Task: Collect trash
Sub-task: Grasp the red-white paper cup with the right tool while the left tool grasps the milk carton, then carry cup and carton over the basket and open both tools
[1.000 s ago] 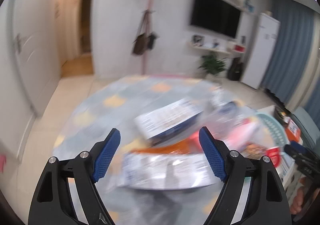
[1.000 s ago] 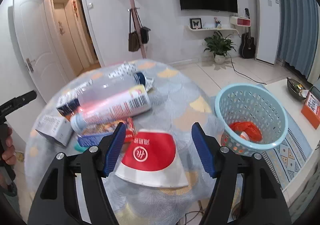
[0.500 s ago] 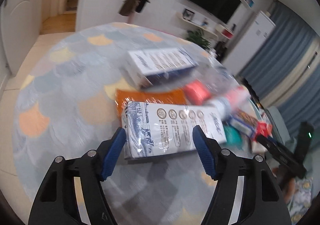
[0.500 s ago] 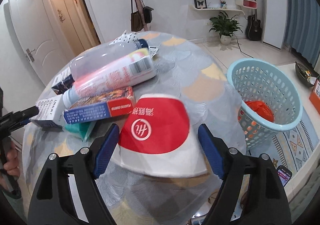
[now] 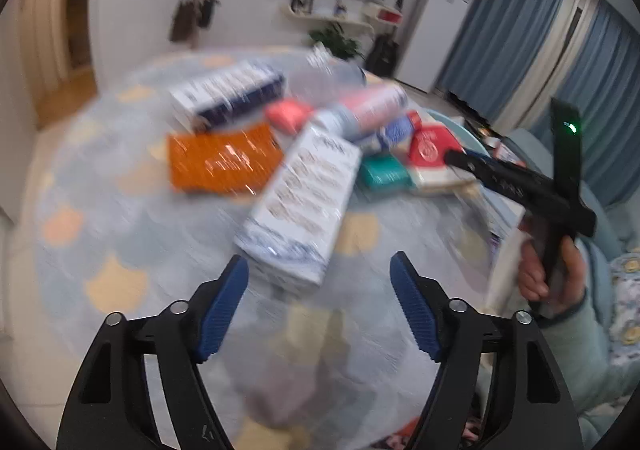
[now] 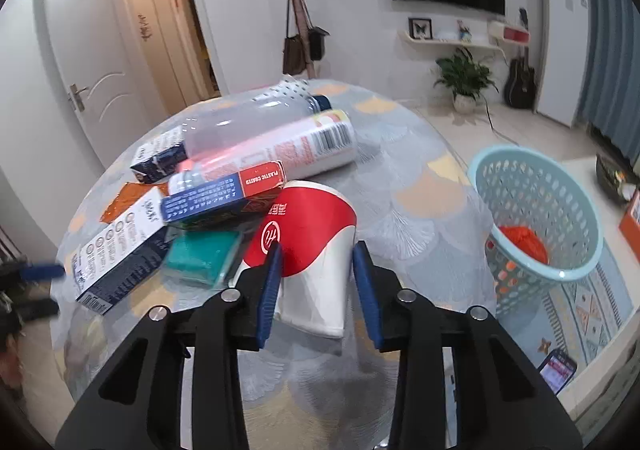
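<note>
A pile of trash lies on the round table [image 6: 420,186]. My right gripper [image 6: 318,282] is shut on the red and white paper cup [image 6: 312,242], which lies on its side with both pads against its lower part. My left gripper [image 5: 320,290] is open and empty, just short of a white and blue carton [image 5: 304,202]. That carton shows at the left in the right wrist view [image 6: 120,246]. A light blue basket [image 6: 536,218] stands to the right of the table with an orange item [image 6: 522,242] inside.
The pile also holds a spray can [image 6: 280,154], a clear bottle [image 6: 248,122], a red and blue box [image 6: 224,198], a teal packet [image 6: 200,254] and an orange packet [image 5: 224,158]. A phone [image 6: 558,368] lies on the rug by the basket.
My right gripper has moved in and closed on the paper cup. My left gripper has swung round, so the white carton now points towards it; that view is blurred.
</note>
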{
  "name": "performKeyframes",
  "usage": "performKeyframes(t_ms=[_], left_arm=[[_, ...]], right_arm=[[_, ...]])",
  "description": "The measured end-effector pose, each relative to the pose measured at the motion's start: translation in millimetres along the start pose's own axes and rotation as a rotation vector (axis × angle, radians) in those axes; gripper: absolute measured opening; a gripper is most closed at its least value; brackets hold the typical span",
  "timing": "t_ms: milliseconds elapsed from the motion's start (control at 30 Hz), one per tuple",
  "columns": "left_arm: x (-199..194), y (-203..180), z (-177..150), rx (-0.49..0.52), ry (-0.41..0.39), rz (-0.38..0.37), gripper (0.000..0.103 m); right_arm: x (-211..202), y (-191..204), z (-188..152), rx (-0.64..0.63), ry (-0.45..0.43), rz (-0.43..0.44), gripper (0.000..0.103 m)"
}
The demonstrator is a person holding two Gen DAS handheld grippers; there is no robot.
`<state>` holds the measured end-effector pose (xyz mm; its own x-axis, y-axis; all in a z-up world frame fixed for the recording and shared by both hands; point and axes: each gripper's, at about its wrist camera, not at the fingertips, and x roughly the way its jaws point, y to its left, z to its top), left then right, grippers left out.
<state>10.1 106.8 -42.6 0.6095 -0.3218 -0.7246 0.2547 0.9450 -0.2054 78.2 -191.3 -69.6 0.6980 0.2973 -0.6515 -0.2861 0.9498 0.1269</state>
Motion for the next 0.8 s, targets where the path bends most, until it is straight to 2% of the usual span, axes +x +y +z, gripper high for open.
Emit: performKeyframes(t_ms=[67,167,267,367,467,500,533,600,700,800], left_arm=[[0.8,1.9,8.6,-0.004,-0.026,0.028,0.084],[16.5,-1.0,21.5,0.003,-0.017,0.065,0.085],[35.7,-7.7,24.9,0.026,0.027,0.101,0.085],[55.9,-16.1,26.5,0.064,0.053,0.162,0.082],[67.1,-16.0,28.1,0.076,0.071,0.205,0.073],[70.5,-15.1,29.1,0.073,0.073,0.206,0.071],[73.3,-14.1,29.7,0.067,0.077,0.199,0.065],[77.6,-11.8,30.1,0.054,0.081,0.192,0.06],[77.2,-12.7,28.2,0.047,0.068,0.178,0.056],[71.9,-14.5,25.7,0.034,0.045,0.168,0.054]], right_arm=[[-3.7,7.6,0.1,-0.035,-0.016,-0.012,0.031],[-6.3,19.2,0.1,-0.084,-0.031,-0.034,0.031],[-6.0,26.5,0.5,-0.111,-0.025,-0.026,0.031],[-2.9,23.8,1.1,-0.1,-0.014,-0.019,0.031],[2.3,17.9,2.0,-0.067,0.009,0.02,0.032],[4.0,16.5,2.7,-0.06,0.016,0.028,0.034],[7.1,15.5,3.3,-0.056,0.025,0.033,0.04],[12.0,16.4,2.2,-0.061,0.037,0.029,0.051],[18.9,18.8,-1.7,-0.071,0.054,0.021,0.059],[26.1,13.0,-4.1,-0.04,0.074,0.038,0.072]])
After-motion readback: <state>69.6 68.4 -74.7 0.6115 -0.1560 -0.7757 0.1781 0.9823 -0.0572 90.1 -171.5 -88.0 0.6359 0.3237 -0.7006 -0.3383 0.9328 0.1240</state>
